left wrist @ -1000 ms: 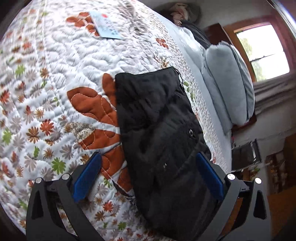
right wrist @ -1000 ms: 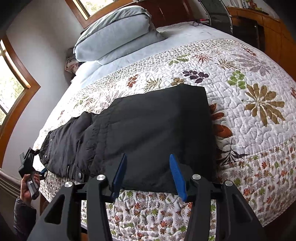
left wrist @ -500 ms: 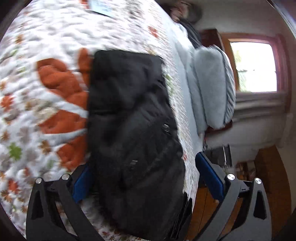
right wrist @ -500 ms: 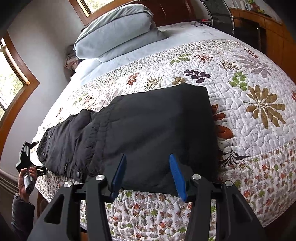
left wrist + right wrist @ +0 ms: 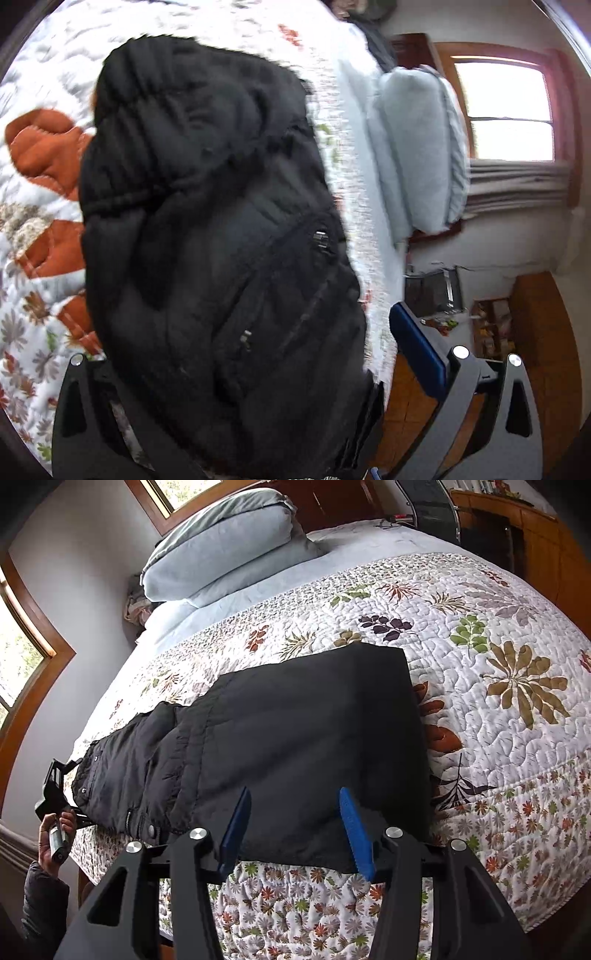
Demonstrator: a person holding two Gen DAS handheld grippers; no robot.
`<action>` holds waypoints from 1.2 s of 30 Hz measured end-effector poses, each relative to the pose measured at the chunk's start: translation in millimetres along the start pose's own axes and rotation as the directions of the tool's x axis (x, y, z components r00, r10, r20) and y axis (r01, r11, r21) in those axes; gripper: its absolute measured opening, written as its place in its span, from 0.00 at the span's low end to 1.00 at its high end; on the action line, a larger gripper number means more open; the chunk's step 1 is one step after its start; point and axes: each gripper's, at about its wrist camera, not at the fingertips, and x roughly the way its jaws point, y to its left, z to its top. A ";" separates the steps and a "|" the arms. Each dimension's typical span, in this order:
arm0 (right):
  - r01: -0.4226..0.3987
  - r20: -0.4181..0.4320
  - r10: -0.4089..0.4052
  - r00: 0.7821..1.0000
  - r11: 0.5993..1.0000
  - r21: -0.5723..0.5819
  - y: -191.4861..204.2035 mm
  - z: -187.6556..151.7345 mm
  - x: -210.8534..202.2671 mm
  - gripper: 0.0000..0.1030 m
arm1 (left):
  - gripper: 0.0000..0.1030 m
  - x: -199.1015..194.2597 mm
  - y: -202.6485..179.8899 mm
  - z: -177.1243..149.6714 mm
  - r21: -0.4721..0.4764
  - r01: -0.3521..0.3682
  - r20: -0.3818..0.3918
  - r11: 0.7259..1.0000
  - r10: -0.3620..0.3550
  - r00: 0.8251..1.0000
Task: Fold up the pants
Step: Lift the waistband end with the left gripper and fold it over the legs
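Note:
Black padded pants (image 5: 295, 738) lie flat across the floral quilt (image 5: 498, 738), waist end to the left, folded edge to the right. In the left wrist view the waist end (image 5: 221, 240) fills the frame, bunched. My left gripper (image 5: 236, 354) is open, its jaws wide to either side of the waist; the left finger is hidden behind the cloth, the right finger (image 5: 417, 347) shows blue. It shows small in the right wrist view (image 5: 55, 790). My right gripper (image 5: 291, 830) is open at the pants' near edge, above the cloth.
Two pale blue pillows (image 5: 221, 546) lie at the head of the bed. A window (image 5: 509, 110) and a wooden floor (image 5: 535, 332) lie beyond the bed's edge. A dark chair (image 5: 436, 513) and wooden cabinets (image 5: 535, 535) stand at the far side.
My left gripper has moved in close over the waist end, which now fills its view. The right gripper has barely moved.

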 end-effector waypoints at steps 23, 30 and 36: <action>0.028 -0.006 -0.028 1.000 0.997 0.070 -17.9 -2.1 2.5 0.57 | 0.12 -15.9 -14.1 -8.3 0.045 0.018 0.073 0.999 -0.021 0.997; 0.090 -0.009 -0.090 0.996 0.985 0.145 -40.1 5.4 5.5 0.62 | 0.12 -18.2 -17.2 -11.6 0.058 0.033 0.081 0.998 -0.038 0.996; 0.067 -0.057 -0.055 0.997 0.965 0.255 -91.3 20.9 17.6 0.74 | 0.12 -18.4 -14.4 -10.7 0.057 0.032 0.078 0.998 -0.036 0.996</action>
